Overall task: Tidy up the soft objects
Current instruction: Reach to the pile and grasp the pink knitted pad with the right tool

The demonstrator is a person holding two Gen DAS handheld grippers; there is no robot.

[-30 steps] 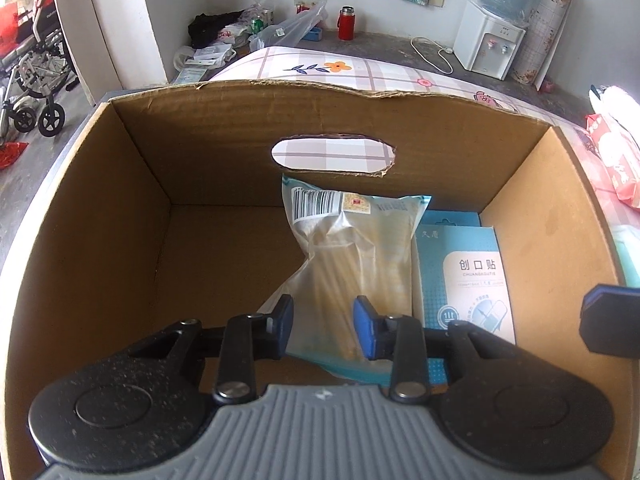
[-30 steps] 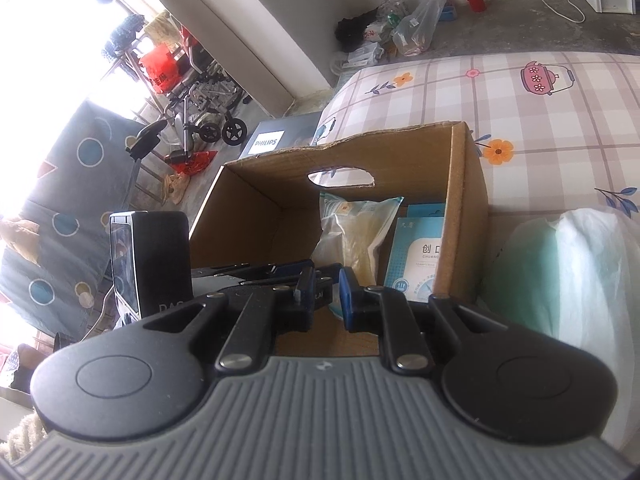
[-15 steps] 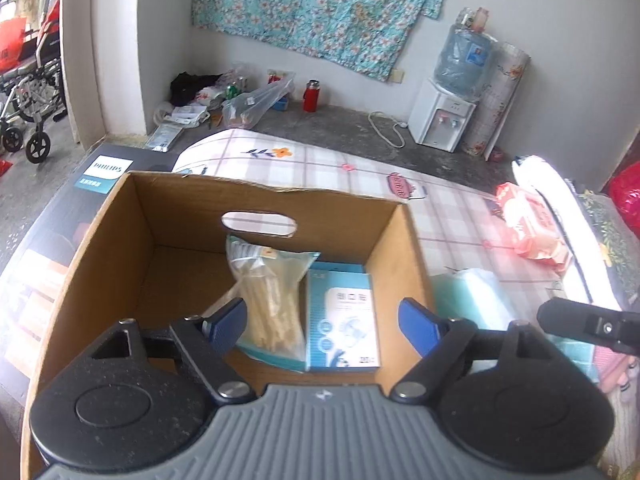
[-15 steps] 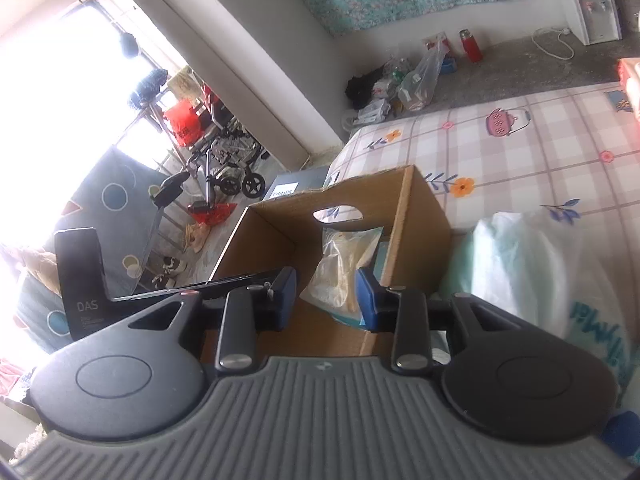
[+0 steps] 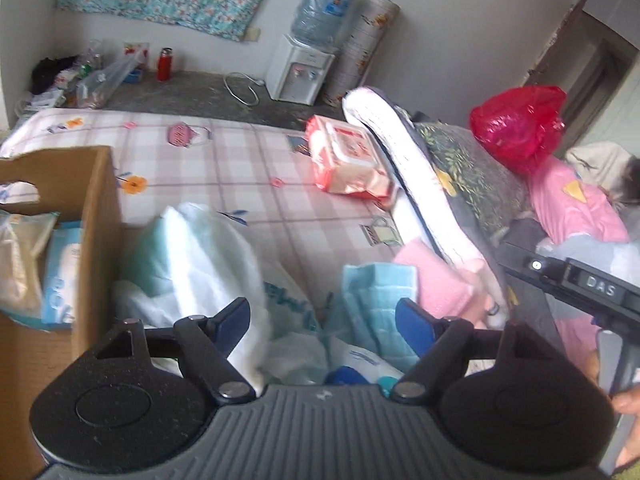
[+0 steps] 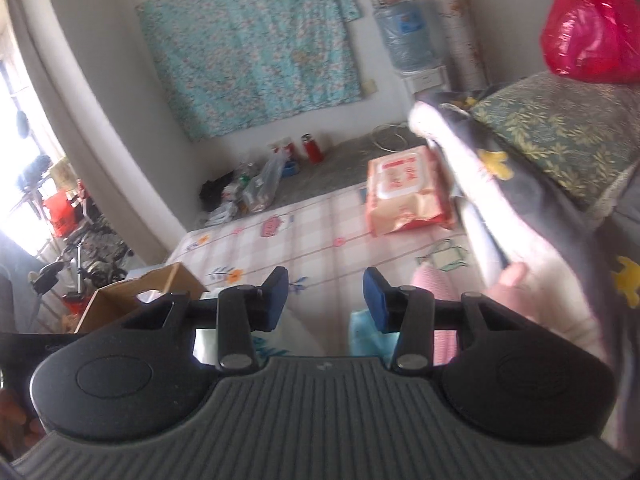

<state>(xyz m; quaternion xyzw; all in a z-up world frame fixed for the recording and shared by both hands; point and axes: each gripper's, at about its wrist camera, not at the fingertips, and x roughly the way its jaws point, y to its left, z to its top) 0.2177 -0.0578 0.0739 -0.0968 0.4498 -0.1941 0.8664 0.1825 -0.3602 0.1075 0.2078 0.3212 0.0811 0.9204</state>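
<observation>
My left gripper [image 5: 324, 316] hovers over a heap of soft things on the checked bedsheet [image 5: 248, 168]: a white and mint plastic bag [image 5: 200, 256], a folded light blue cloth [image 5: 376, 292] and a pink cloth [image 5: 436, 276]. Its jaws stand wide and are closing, pressing on nothing. The cardboard box [image 5: 96, 240] at the left holds a clear bag [image 5: 20, 264] and a blue packet [image 5: 60, 276]. My right gripper [image 6: 326, 296] is higher, its jaws opening and empty, aimed past the pink cloth [image 6: 436, 284] toward an orange wipes pack [image 6: 404, 192].
Folded bedding and a patterned pillow [image 5: 460, 168] rise along the right, with a red plastic bag [image 5: 520, 128] on top. A pink garment [image 5: 572, 208] lies further right. A water dispenser [image 5: 300, 68] and clutter stand by the far wall.
Both views have swung right, away from the box and toward the heap on the bed. The left jaws went from narrow to wide. The right jaws went from nearly shut to apart.
</observation>
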